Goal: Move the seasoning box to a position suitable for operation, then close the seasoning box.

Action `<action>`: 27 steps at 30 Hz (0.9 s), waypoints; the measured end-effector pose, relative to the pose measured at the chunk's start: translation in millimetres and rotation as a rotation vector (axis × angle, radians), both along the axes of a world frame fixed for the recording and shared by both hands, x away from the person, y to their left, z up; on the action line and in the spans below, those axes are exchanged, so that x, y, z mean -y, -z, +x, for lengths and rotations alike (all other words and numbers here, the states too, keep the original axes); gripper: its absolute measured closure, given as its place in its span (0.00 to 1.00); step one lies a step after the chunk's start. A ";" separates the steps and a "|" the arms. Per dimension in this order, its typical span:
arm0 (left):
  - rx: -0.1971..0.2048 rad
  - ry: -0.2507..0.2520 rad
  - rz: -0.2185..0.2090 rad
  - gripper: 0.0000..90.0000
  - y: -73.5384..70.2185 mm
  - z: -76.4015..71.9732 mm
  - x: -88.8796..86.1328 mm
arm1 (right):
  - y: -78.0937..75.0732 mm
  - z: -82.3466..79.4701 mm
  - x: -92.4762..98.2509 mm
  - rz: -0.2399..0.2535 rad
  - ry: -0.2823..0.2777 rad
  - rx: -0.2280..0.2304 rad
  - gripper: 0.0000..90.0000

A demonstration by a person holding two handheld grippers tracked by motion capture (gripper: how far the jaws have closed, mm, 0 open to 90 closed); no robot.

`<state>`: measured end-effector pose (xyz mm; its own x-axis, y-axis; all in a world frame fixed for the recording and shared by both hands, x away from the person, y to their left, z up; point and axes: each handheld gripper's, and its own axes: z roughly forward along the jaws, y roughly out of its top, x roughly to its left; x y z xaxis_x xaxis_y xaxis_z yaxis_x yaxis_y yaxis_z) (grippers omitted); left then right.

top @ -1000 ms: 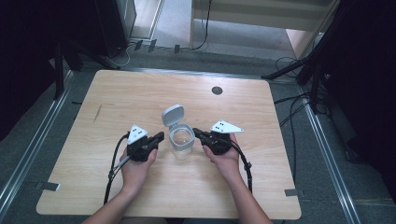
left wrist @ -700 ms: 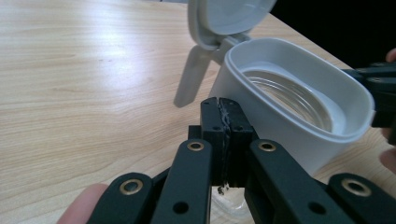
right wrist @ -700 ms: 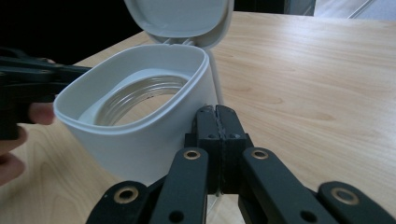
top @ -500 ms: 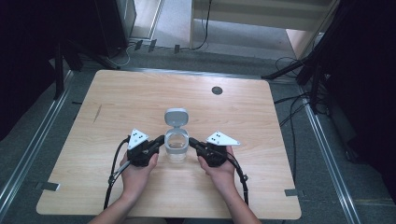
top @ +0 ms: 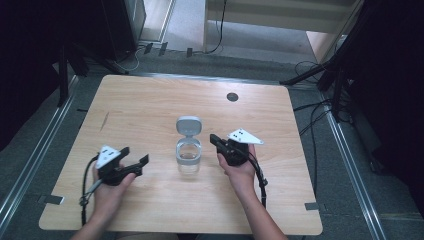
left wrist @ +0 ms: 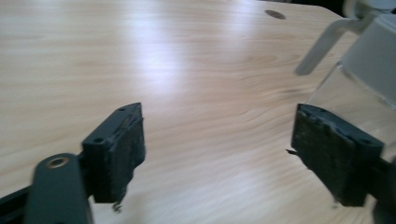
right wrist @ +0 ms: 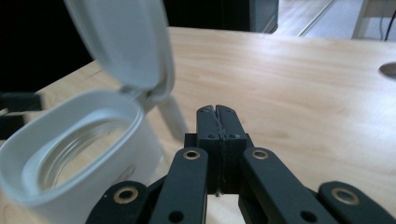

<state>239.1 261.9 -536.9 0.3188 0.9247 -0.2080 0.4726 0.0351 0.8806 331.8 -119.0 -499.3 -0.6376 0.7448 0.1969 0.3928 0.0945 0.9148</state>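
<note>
A clear container (top: 189, 159) with a white rim stands on the wooden table (top: 150, 105), its hinged grey-white lid (top: 189, 125) flipped up and open. My left gripper (top: 136, 156) rests to its left, apart from it, jaws wide open and empty. In the left gripper view the left gripper (left wrist: 224, 156) frames bare wood, with the container (left wrist: 369, 56) at the upper right. My right gripper (top: 216, 140) sits just right of the container, shut on nothing. The right gripper view shows the right gripper (right wrist: 218, 123) closed beside the container (right wrist: 79, 154) and its raised lid (right wrist: 121, 42).
A dark round hole (top: 232, 96) marks the table's far right part. Cables (top: 320, 115) and stand legs lie on the floor to the right of the table. Metal rails run along both sides.
Both grippers flanked the container closely half a second ago. The left one has since drawn back to the left and toward the front edge; the right one has eased slightly away.
</note>
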 end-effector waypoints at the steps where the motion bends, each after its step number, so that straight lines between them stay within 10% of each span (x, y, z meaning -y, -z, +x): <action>1: 0.000 0.000 0.000 0.15 0.0 0.0 0.0 | 0.0 0.0 0.0 0.000 0.000 0.000 1.00; 8: -0.047 -0.126 0.021 0.15 10.0 -25.0 -65.8 | -18.3 26.9 -10.6 0.051 0.011 -0.027 1.00; 17: -0.049 -0.104 0.079 0.15 14.3 -21.8 -54.5 | -36.6 45.0 -18.1 0.070 0.027 -0.006 1.00; 27: -0.060 -0.084 0.059 0.15 14.8 -20.2 -56.0 | -58.6 34.6 -28.9 0.071 -0.085 0.040 1.00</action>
<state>218.9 317.9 -551.7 0.2287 0.9587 -0.1691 0.5219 0.0259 0.8526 366.4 -90.1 -440.7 -0.7065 0.6726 0.2202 0.3489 0.0603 0.9352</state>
